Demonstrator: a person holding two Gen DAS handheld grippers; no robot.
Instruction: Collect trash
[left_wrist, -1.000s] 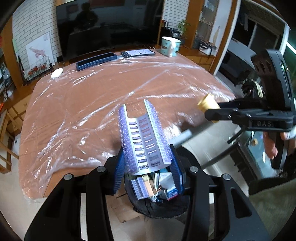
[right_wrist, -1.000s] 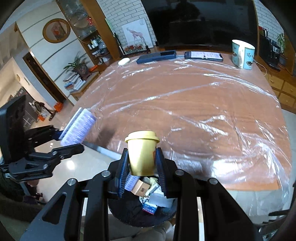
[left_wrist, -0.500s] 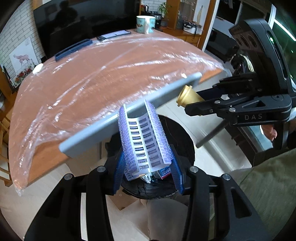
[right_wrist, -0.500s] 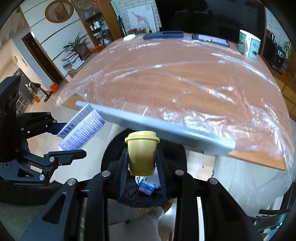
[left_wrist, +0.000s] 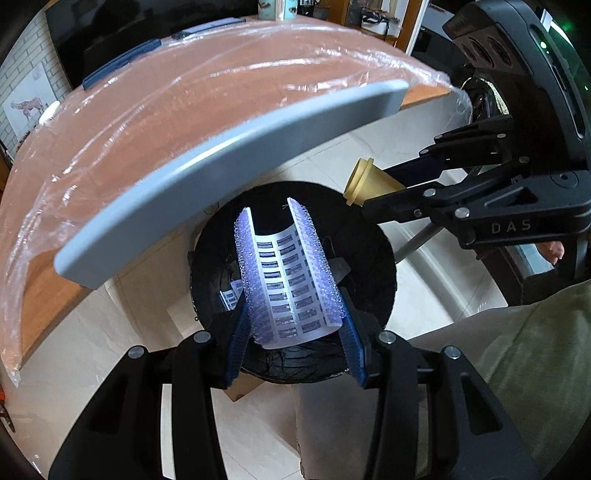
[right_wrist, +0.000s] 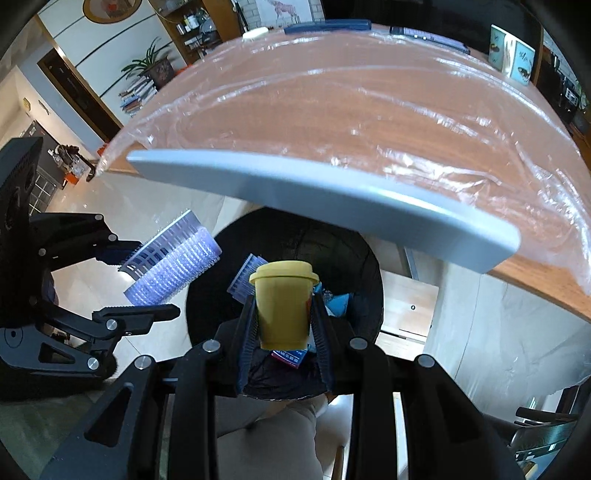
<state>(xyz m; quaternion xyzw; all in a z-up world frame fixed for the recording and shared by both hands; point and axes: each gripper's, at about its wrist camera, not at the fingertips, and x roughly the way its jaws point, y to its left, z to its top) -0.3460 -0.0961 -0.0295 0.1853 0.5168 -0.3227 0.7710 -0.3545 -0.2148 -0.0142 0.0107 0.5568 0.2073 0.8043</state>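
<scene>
Over the part-filled bin (right_wrist: 207, 295), hand-held grippers clamp a blister pack (left_wrist: 291, 273) and yellow cup (right_wrist: 283, 306).

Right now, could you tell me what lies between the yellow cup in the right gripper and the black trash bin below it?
Only open air: in the right wrist view the yellow cup hangs above the bin, where earlier trash already lies.

We see a wooden table (right_wrist: 369, 110) wrapped in clear plastic film (right_wrist: 535, 192) over a pale tiled floor (right_wrist: 480, 314). Beyond stand a bookshelf (right_wrist: 192, 29) and a potted plant (right_wrist: 155, 68).
</scene>
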